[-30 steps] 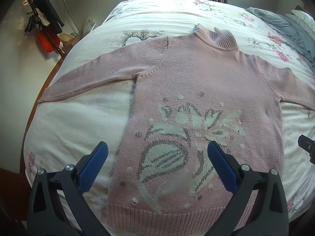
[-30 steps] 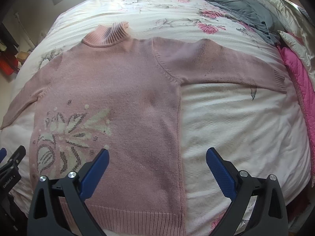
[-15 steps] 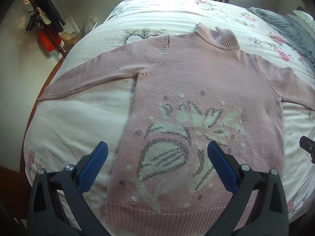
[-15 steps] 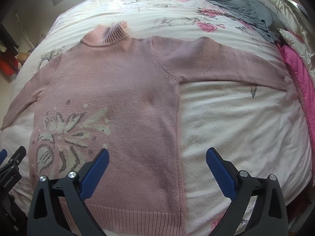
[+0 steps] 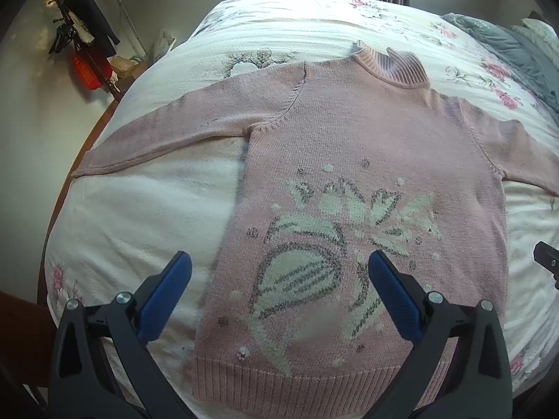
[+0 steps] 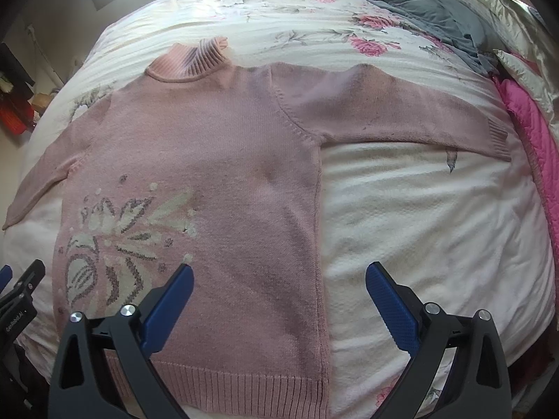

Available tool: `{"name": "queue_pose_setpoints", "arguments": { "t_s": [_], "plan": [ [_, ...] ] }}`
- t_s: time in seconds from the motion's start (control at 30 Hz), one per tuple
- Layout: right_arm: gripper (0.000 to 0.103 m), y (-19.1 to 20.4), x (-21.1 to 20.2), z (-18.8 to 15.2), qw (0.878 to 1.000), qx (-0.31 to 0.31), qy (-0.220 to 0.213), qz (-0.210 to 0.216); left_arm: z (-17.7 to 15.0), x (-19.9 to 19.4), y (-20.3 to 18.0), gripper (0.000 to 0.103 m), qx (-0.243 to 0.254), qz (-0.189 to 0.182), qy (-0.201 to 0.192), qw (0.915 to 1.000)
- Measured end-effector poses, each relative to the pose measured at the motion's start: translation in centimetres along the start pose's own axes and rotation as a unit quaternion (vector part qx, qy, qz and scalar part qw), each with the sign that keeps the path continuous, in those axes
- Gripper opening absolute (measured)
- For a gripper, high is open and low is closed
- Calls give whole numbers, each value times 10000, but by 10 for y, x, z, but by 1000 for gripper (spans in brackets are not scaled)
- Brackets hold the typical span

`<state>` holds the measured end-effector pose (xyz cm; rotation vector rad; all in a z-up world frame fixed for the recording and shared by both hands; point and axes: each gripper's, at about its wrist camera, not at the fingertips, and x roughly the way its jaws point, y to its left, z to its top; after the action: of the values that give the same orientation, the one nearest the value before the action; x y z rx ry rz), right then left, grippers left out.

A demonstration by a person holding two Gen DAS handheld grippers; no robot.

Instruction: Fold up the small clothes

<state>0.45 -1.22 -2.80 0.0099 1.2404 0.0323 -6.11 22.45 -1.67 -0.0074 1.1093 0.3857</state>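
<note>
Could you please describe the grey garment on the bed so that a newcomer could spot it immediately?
Start at the floral bedspread, where the pink sweater lies flat. Look past its outstretched sleeve to the far right corner. The grey garment lies crumpled there beside a bright pink quilt, the only dull, plain fabric.

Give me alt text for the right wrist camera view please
A pink knit sweater lies flat and unfolded, sleeves spread, on a floral bedspread. The open right gripper hovers over its hem; grey and bright pink bedding lie at the right.
</note>
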Motion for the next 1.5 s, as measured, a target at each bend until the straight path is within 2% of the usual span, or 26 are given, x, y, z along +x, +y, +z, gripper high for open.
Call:
{"name": "queue_pose_setpoints", "arguments": {
  "t_s": [0.5,0.93,1.07,1.17,1.23,1.4,1.5],
  "plan": [
    [99,1,2,-1,10000,20,3,24,-1,1,-4,100,42,30,22,10000],
    [99,-18,9,5,9999,86,36,55,1,4,-18,100,108,33,55,9999],
    [99,-34,8,6,9991,182,-217,300,3,7,-31,100,150,123,41,9998],
    [99,-68,14,16,9974,392,-281,539,15,12,-47,100,134,82,44,9999],
    [99,-109,17,29,9958,729,-359,429,26,16,-61,100,76,-4,-18,10000],
    [99,-259,30,81,9827,1730,-653,49,62,21,-114,100,71,-279,-293,9992],
    [99,-341,52,113,9758,2087,-619,-194,82,26,-155,100,145,-448,-409,9981]
  ]
}}
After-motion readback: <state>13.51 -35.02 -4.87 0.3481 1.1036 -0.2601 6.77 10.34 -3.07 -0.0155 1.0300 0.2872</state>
